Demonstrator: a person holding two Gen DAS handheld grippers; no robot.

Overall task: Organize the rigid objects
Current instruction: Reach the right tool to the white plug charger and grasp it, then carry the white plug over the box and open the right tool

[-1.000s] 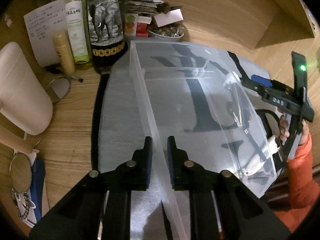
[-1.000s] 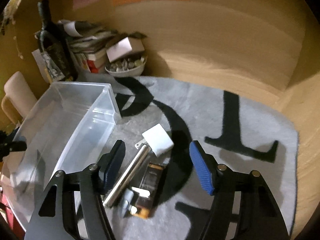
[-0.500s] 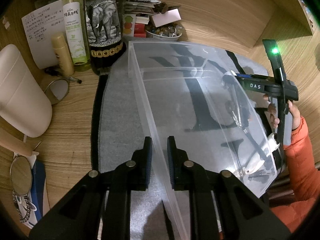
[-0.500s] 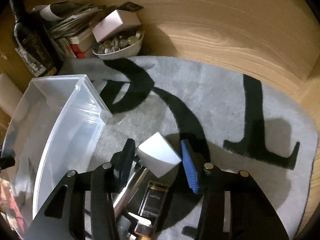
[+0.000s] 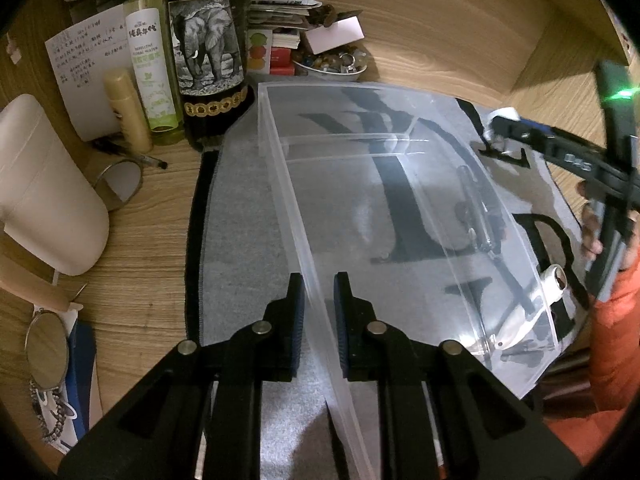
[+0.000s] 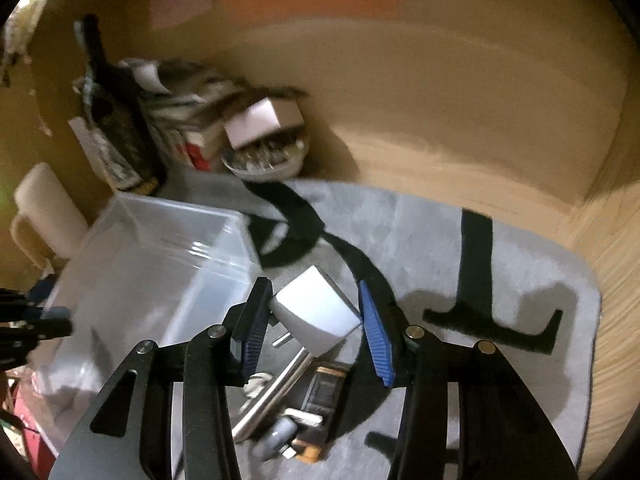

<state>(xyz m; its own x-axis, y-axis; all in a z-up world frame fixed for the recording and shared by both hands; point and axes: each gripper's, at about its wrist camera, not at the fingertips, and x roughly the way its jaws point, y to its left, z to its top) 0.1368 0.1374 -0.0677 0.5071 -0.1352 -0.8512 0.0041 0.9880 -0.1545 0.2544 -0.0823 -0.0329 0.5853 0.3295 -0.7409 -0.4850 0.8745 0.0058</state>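
My left gripper [image 5: 319, 300] is shut on the near wall of a clear plastic bin [image 5: 288, 184], which stands on a grey mat with black letters [image 5: 240, 216]. The bin [image 6: 160, 264] looks empty. My right gripper [image 6: 316, 320] is shut on a white charger block [image 6: 318, 314] and holds it lifted above the mat, just right of the bin. Under it on the mat lie a silver metal tube [image 6: 276, 388], a dark flat case [image 6: 324, 392] and a small grey piece [image 6: 276, 440]. The right gripper also shows in the left wrist view [image 5: 516, 128].
Behind the bin stand an elephant-label bottle [image 5: 208, 64], a green spray bottle [image 5: 150, 60], a tan tube [image 5: 128, 112], a bowl of beads [image 5: 332, 62] and stacked boxes. A white cushion-like object [image 5: 44, 188] and two small mirrors [image 5: 120, 180] lie left. Wooden walls enclose the back and right.
The right gripper closed around the white charger block and lifted it off the mat, moving up and back. The left gripper kept its hold on the bin wall.
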